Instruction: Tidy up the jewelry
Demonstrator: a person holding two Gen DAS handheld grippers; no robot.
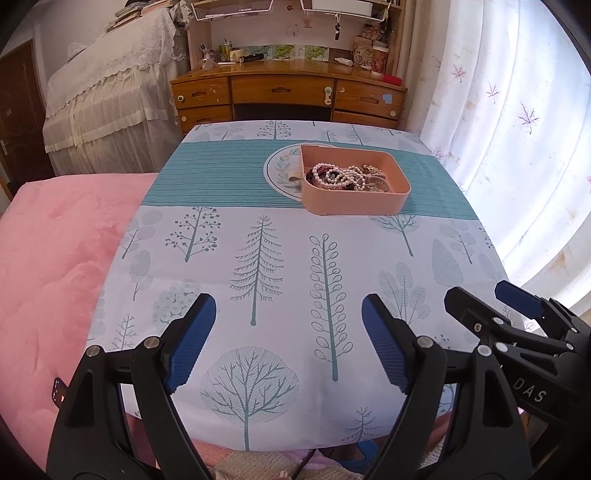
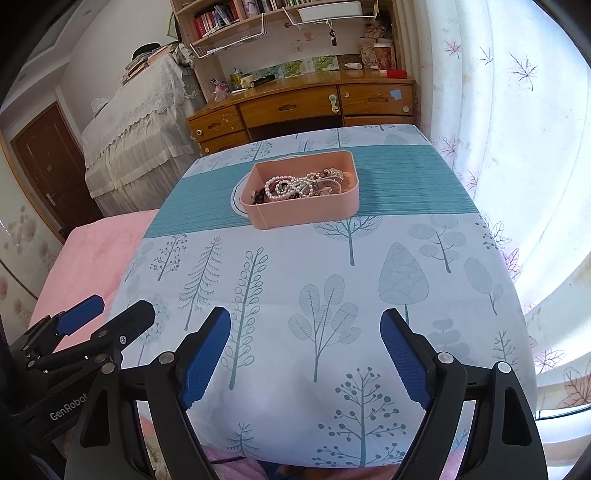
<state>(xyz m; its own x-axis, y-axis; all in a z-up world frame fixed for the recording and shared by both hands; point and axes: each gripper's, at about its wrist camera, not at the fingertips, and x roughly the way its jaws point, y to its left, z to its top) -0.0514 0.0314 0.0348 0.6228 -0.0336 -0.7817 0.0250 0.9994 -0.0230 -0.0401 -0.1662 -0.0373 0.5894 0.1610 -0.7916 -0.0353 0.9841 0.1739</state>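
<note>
**Both claws wide over the near table edge, jewelry tray far ahead**

From the left wrist we see our left gripper (image 1: pixel 288 343) spread wide and holding nothing, poised over the near edge of the table (image 1: pixel 280 258) with its tree-print cloth. A broad stretch of bare cloth lies between us and the pink tray (image 1: pixel 354 201), which sits on the far teal stripe, right of centre. The tray overlaps a round white plate (image 1: pixel 280 173) on its left side. In the tray lies a tangle of jewelry, with a pearl strand (image 1: pixel 332 177) on top. A pink blanket (image 1: pixel 55 258) borders the table's left edge; a curtain (image 1: pixel 517 129) hangs beside the right edge. Our right gripper (image 1: pixel 476 299) shows at the right, marked "DAS".

From the right wrist, our right gripper (image 2: pixel 306 350) is likewise wide and holds nothing. Here the tray (image 2: pixel 303 214) hides nearly all of the plate; only a thin arc shows at its left. Our left gripper (image 2: pixel 110 310) sits over the table's left edge, lettered "GenRobot". This view alone shows a bookshelf (image 2: pixel 221 18) above the wooden desk (image 2: pixel 295 103) beyond the table's far edge
</note>
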